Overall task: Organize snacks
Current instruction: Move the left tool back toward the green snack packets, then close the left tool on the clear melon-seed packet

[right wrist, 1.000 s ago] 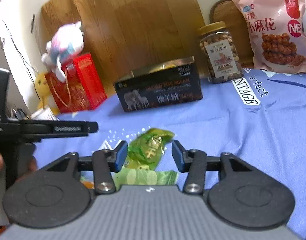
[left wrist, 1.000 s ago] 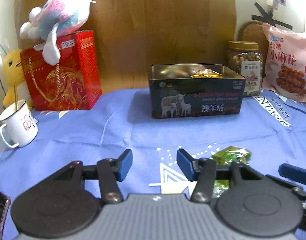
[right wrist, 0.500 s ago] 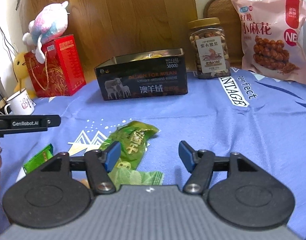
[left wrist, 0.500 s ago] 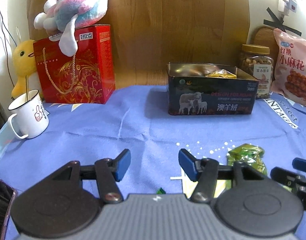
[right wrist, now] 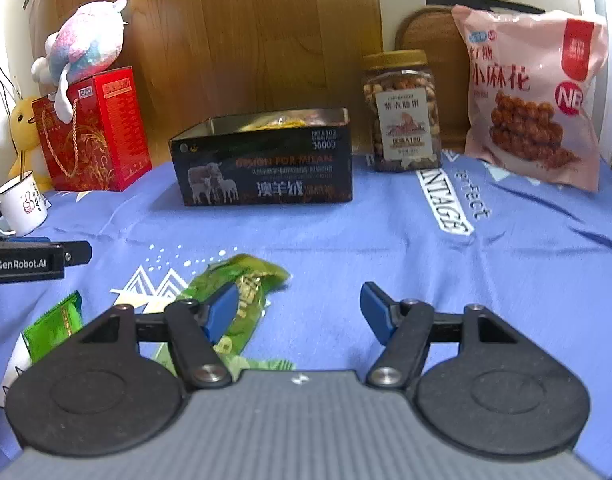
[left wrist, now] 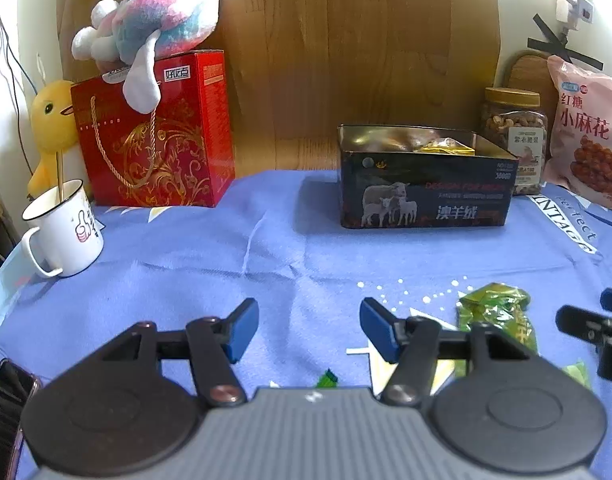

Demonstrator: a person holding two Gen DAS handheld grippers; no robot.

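Jar (right wrist: 402, 112) right of tin (right wrist: 266, 160); mug (right wrist: 20, 204) far left.

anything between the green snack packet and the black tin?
Nothing: only bare blue cloth separates the green snack packet from the black tin, clearest in the right wrist view.

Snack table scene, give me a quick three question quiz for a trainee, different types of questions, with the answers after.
1. True or false: the tin box is open at the top.
2. What stands right of the tin box: A) nut jar B) mug C) red gift box?
3. What lies nearest the right gripper?

Key:
1. True.
2. A.
3. The green snack packet; nothing is between the opening jaws.
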